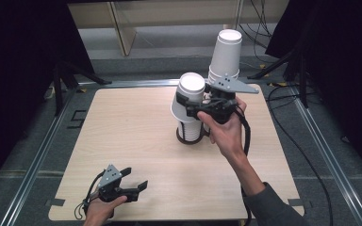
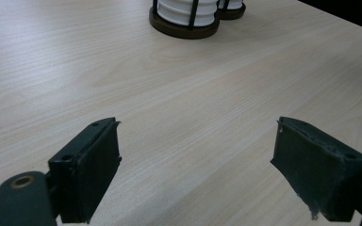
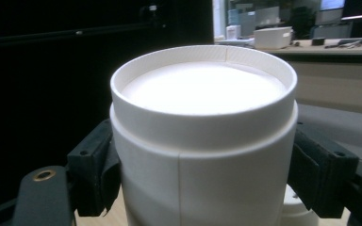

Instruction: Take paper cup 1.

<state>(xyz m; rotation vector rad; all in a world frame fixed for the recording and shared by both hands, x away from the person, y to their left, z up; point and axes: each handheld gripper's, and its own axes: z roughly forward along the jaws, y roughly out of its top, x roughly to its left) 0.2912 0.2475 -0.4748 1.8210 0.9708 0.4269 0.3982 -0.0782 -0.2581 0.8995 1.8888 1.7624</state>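
Observation:
My right gripper (image 1: 192, 107) is shut on an upturned white paper cup (image 1: 190, 94), with its jaws pressed on both sides of the cup (image 3: 202, 141). The cup hangs just above a short stack of white cups in a dark round holder (image 1: 189, 133) at the middle of the table's far half. A taller stack of upturned cups (image 1: 226, 52) rises right behind my right hand. My left gripper (image 1: 133, 181) rests low near the front left edge, open, with only bare wood between its jaws (image 2: 195, 155).
The light wooden tabletop (image 1: 122, 132) sits in a metal frame. Two cup holders (image 2: 185, 21) stand side by side far ahead of the left gripper. Cables lie on the floor to the right, and black tripod legs stand at both far corners.

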